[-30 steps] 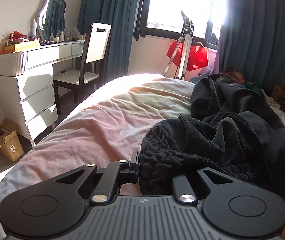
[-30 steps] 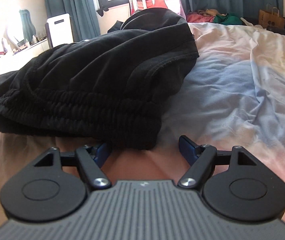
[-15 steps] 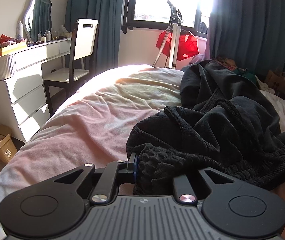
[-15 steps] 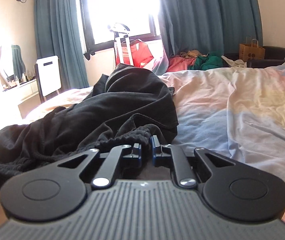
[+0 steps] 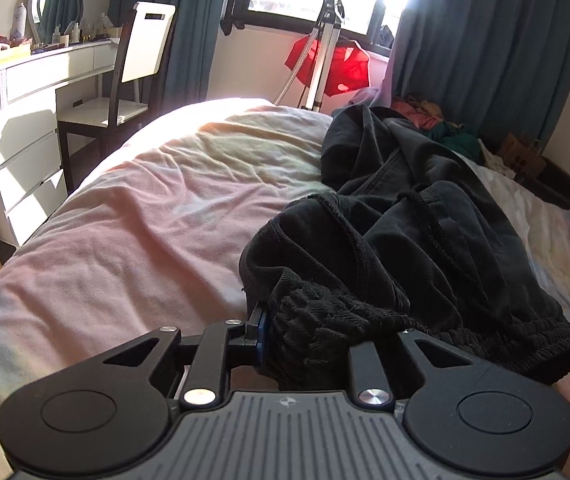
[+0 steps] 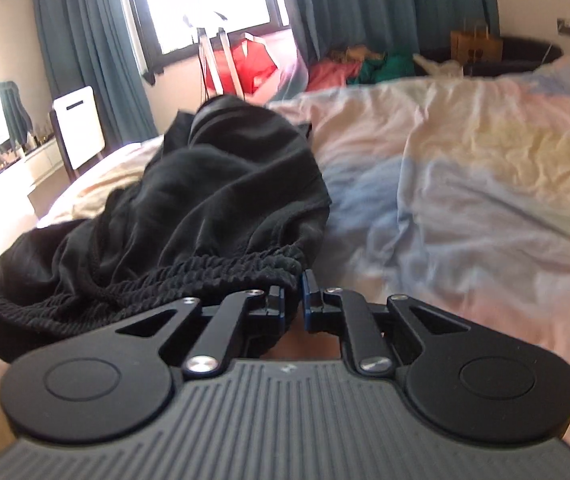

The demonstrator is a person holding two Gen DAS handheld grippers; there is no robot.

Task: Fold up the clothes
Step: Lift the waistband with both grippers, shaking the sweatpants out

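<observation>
left wrist view: your left gripper (image 5: 305, 344) was clamped on the ribbed waistband of the black pants (image 5: 425, 240); only its left finger showed, rest buried in cloth. right gripper (image 6: 294, 300) was nearly closed w/ a thin bit of the same band pinched at the other end. pants lay bunched on the bed (image 5: 145, 240), legs trailing toward the window. fabric looked soft, floppy, fairly light, so it'd sag btwn grips. the thick elastic band was prob the best hold; thin leg cloth would likely slip.
</observation>
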